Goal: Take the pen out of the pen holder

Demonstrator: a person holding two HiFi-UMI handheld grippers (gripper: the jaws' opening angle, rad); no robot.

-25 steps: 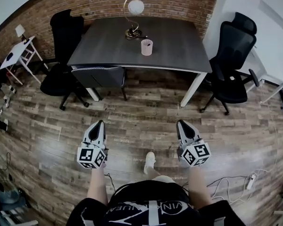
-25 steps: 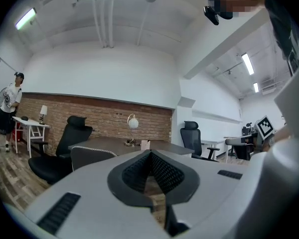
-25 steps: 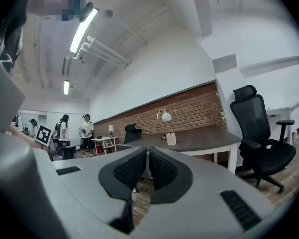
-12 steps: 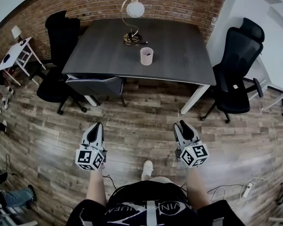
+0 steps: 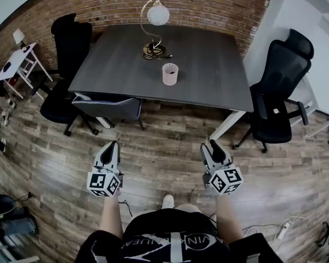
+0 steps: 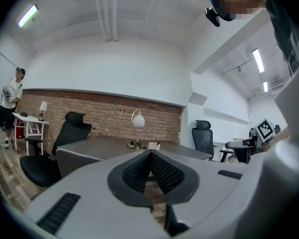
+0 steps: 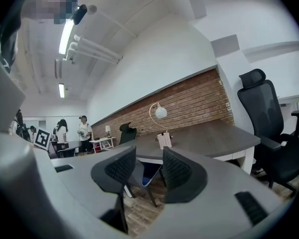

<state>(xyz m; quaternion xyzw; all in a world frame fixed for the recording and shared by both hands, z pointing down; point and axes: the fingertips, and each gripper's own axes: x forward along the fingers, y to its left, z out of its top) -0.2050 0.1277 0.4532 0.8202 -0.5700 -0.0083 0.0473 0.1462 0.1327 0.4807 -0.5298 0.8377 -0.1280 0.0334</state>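
Head view looks steeply down; both gripper views look level from low — all share the distant dark grey rectangular table [image 5: 208,70] and pale mesh pen holder [image 5: 170,74].

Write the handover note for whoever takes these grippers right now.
Left gripper: jaws shut, empty.
Right gripper: jaws have just been opening, nothing between them.
Both are over the floor, short of the table.
Pen holder: upright on the table; the pen is too small to make out.
Done: nothing yet.
To do: reach the table, grip the pen, lift it out.
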